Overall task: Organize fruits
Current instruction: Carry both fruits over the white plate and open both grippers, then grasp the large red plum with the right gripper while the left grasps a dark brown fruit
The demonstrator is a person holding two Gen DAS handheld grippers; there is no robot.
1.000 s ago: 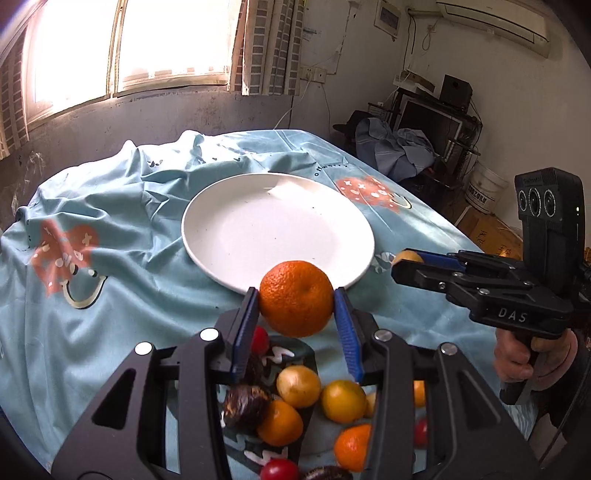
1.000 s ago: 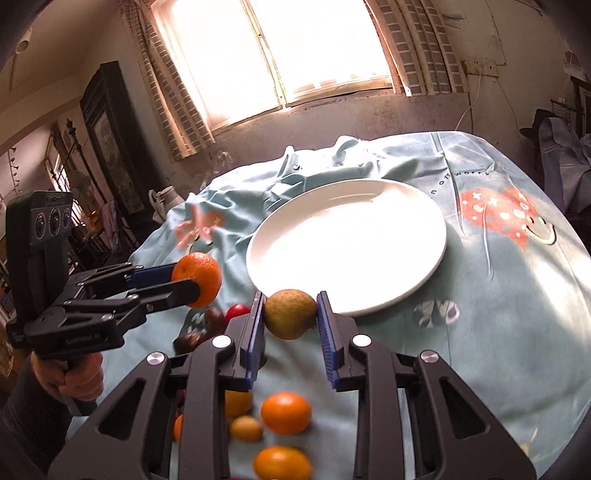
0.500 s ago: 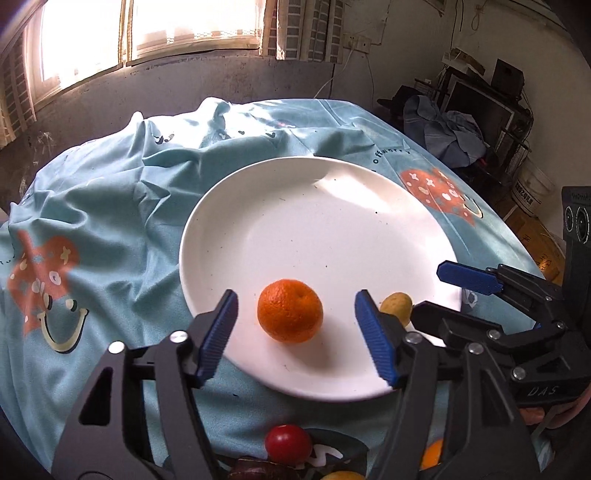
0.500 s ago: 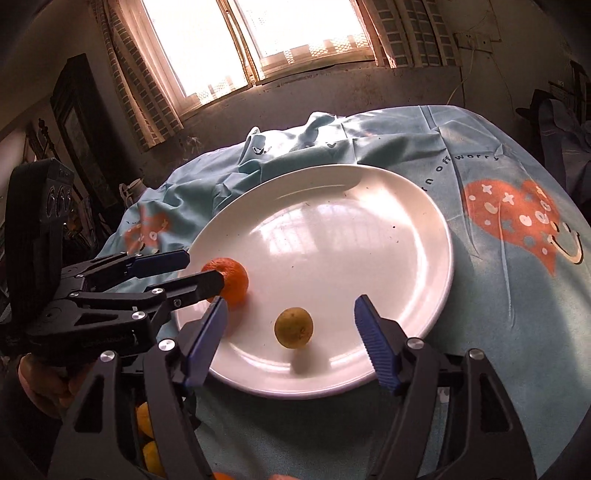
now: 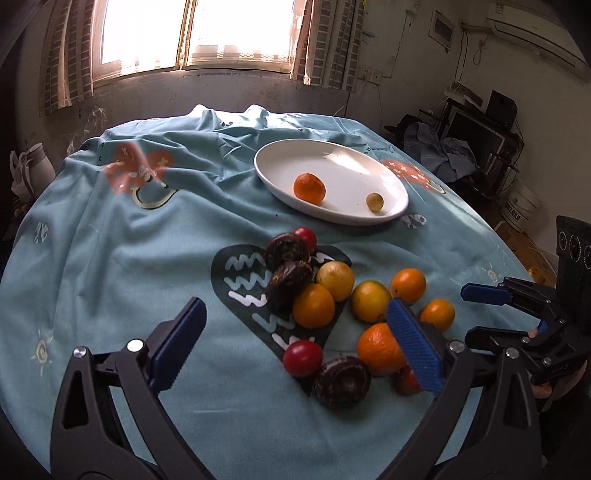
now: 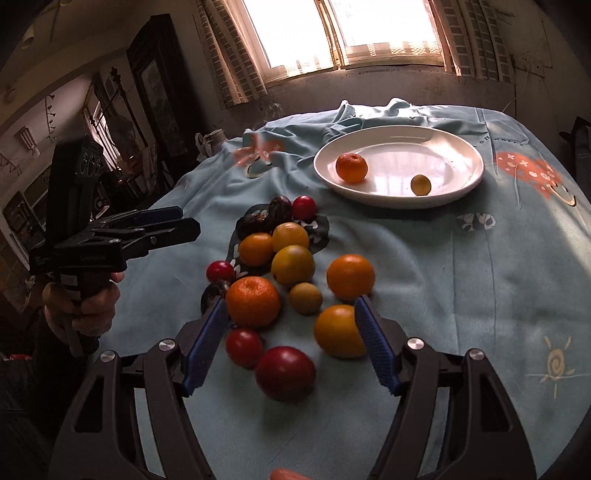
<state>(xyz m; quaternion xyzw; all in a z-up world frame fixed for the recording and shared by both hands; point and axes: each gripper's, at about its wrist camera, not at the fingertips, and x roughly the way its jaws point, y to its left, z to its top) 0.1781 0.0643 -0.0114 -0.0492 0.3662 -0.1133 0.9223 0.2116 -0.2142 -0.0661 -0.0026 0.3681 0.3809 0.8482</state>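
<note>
left hand-held gripper (image 5: 295, 343) wide, empty | right hand-held gripper (image 6: 291, 339) wide, empty | fruit pile (image 6: 295, 269) directly ahead of both, near counter (image 6: 480, 295) edge | plate (image 6: 469, 184) beyond

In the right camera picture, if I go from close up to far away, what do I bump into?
Right tool, big red fruit, large orange, dark fruit, white plate holding a small orange, then the window.

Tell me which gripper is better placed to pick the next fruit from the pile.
Probably the right gripper: its open jaws already sit around the near fruit, with a red fruit between them. The left gripper is open too, with a red fruit between its jaws.
</note>
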